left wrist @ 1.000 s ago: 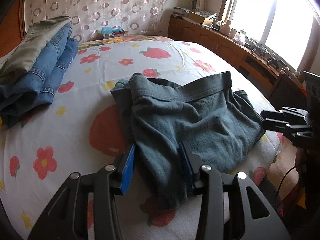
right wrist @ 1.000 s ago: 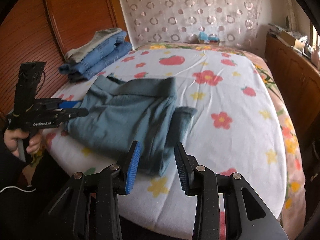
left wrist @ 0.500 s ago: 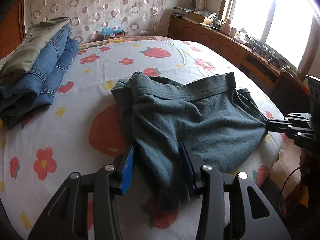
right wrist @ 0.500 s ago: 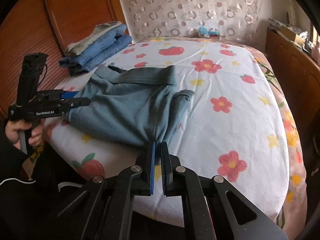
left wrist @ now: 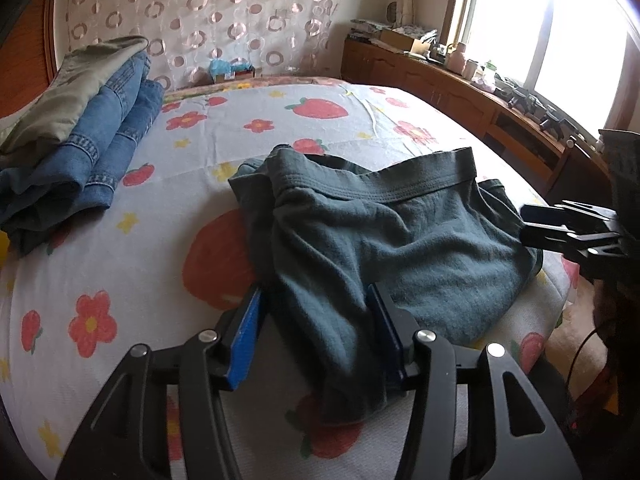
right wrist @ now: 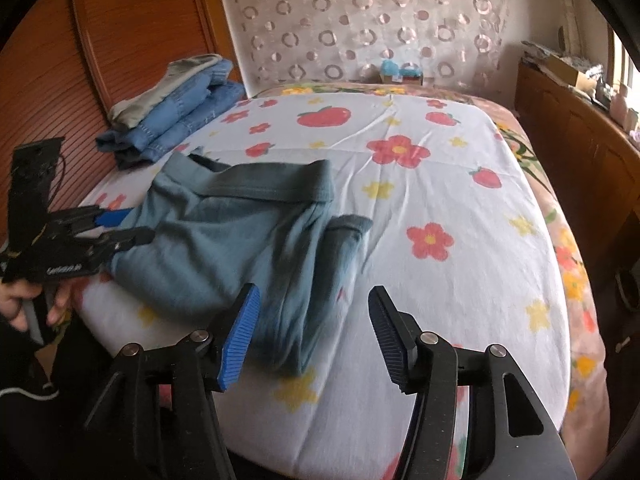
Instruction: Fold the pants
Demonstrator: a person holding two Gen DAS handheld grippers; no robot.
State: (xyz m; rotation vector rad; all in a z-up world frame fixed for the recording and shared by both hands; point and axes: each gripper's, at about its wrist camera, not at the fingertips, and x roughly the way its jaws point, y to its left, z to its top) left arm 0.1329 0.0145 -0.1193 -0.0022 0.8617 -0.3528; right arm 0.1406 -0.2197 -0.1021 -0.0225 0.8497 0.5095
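Both grippers are angling down at the bed's (right wrist: 460,280) near edge: our left gripper (left wrist: 316,332) and right gripper (right wrist: 314,330) are opening, each straddling the pants (left wrist: 400,240) without pinching; half a second ago the right was clamped shut.

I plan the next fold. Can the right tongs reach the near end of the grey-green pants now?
Probably yes. The right tongs are opening, the near end of the grey-green pants lies loose between the pads, nothing covering it.

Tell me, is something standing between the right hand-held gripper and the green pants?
Nothing visible does. The right hand-held gripper is opening, its jaws straddling the near fold of the green pants on the bed.
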